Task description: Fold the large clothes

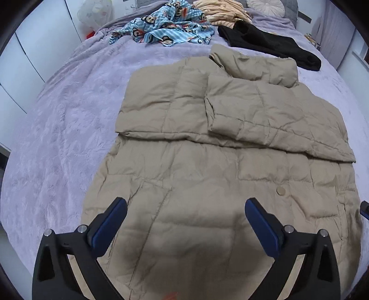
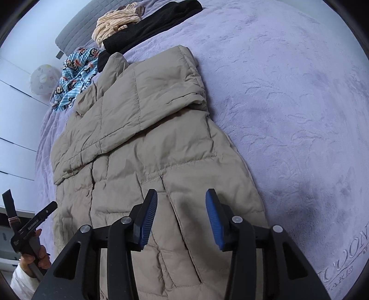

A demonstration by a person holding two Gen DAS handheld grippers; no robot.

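A beige quilted puffer jacket (image 1: pixel 207 161) lies flat on the lilac bed cover, its sleeves folded across the upper body and its collar toward the far end. My left gripper (image 1: pixel 185 207) hangs over the jacket's lower part, jaws wide open with nothing between the blue pads. In the right wrist view the same jacket (image 2: pixel 143 138) runs up the frame. My right gripper (image 2: pixel 181 198) hovers above the jacket's lower right panel, jaws partly open and empty. The left gripper's handle (image 2: pixel 30 228) shows at the lower left, held by a hand.
At the bed's far end lie a blue cartoon-print garment (image 1: pixel 166 30), a cream striped garment (image 1: pixel 221 11) and a black garment (image 1: pixel 269 43). The lilac bed cover (image 1: pixel 64 120) spreads left of the jacket and right of it (image 2: pixel 299 103). White cupboards stand at the left.
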